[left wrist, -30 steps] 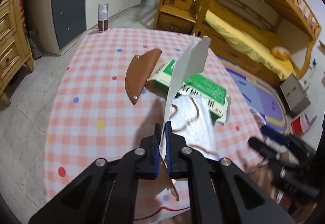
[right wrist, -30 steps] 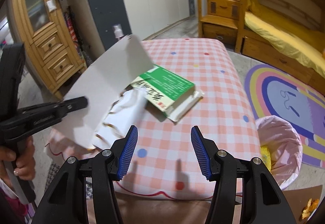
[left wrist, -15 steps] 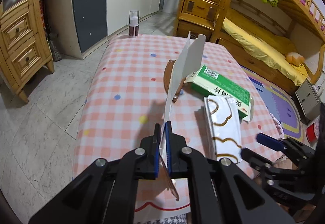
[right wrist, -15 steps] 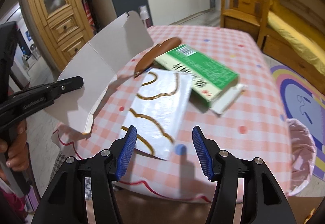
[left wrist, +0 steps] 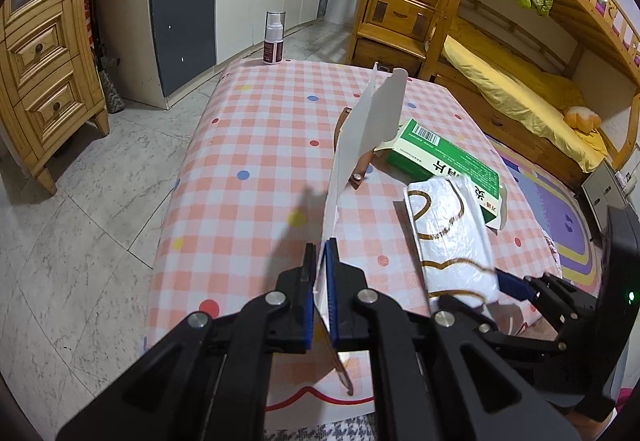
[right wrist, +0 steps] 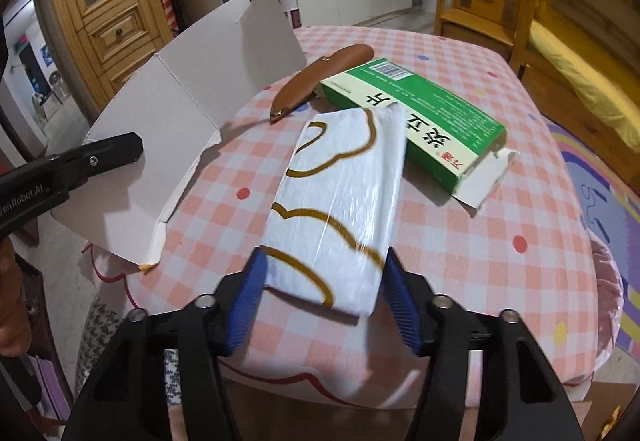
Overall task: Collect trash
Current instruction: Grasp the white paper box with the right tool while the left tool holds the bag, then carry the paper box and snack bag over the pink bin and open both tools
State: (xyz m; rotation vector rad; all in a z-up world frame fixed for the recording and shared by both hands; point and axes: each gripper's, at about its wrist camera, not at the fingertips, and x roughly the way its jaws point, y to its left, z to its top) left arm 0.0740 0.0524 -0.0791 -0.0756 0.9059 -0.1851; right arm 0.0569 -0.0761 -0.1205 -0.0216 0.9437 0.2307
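Observation:
My left gripper [left wrist: 320,273] is shut on a flattened grey cardboard piece [left wrist: 360,137], held upright above the checked table; the cardboard also shows in the right wrist view [right wrist: 180,113]. My right gripper [right wrist: 322,283] is open, its blue pads on either side of the near end of a white plastic pack with gold lines [right wrist: 340,201], which lies on the table; the pack also shows in the left wrist view [left wrist: 452,233]. A green carton [right wrist: 420,117] with an open flap lies behind the pack.
A brown leather sheath [right wrist: 316,77] lies beside the green carton. A spray bottle [left wrist: 274,39] stands at the table's far edge [left wrist: 280,67]. A pink-lined bin [right wrist: 610,301] stands on the floor at the right. Wooden drawers and a bunk bed surround the table.
My right gripper has moved forward over the table until its open jaws straddle the white pack's near end. My left gripper, still holding the cardboard, has drawn back from the table.

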